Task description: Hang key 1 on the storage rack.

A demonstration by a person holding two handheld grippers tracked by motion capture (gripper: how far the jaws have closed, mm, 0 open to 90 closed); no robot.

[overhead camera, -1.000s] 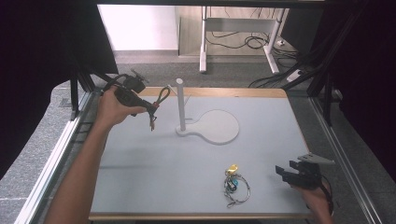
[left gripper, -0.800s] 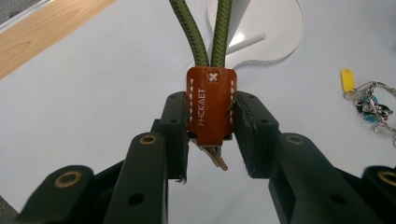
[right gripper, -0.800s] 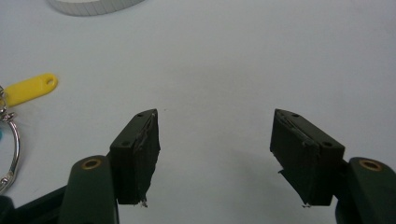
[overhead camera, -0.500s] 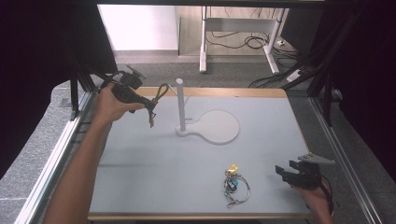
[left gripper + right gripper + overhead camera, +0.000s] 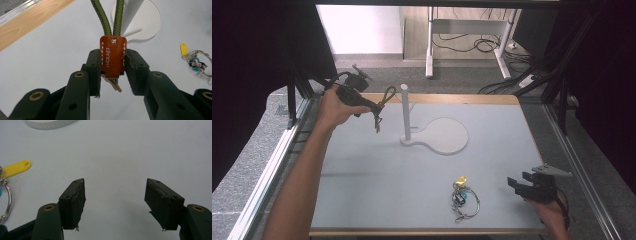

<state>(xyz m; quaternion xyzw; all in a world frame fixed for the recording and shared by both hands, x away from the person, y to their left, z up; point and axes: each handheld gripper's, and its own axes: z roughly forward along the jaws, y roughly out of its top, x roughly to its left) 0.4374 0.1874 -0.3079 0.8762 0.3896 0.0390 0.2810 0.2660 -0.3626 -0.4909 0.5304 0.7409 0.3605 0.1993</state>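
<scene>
My left gripper (image 5: 113, 75) is shut on a keychain: its jaws clamp the brown leather tab (image 5: 113, 55), and a green cord loop (image 5: 110, 17) runs up from it. From above, that gripper (image 5: 371, 106) hangs over the table's far left, with the cord loop (image 5: 386, 94) just left of the white post (image 5: 405, 111) of a stand (image 5: 443, 136). A small metal piece dangles under the tab. My right gripper (image 5: 115, 202) stands open above bare table at the near right (image 5: 518, 184). A key bunch with a yellow tag (image 5: 460, 194) lies left of it.
The grey table (image 5: 362, 165) has a wooden edge at the back and metal rails along both sides. Black curtains hang left and right. The yellow tag (image 5: 17, 168) and a key ring (image 5: 7, 200) lie at the left of the right gripper view.
The left hand has drifted slightly with the keychain still gripped, its cord loop staying close to the post. The right gripper has kept still.
</scene>
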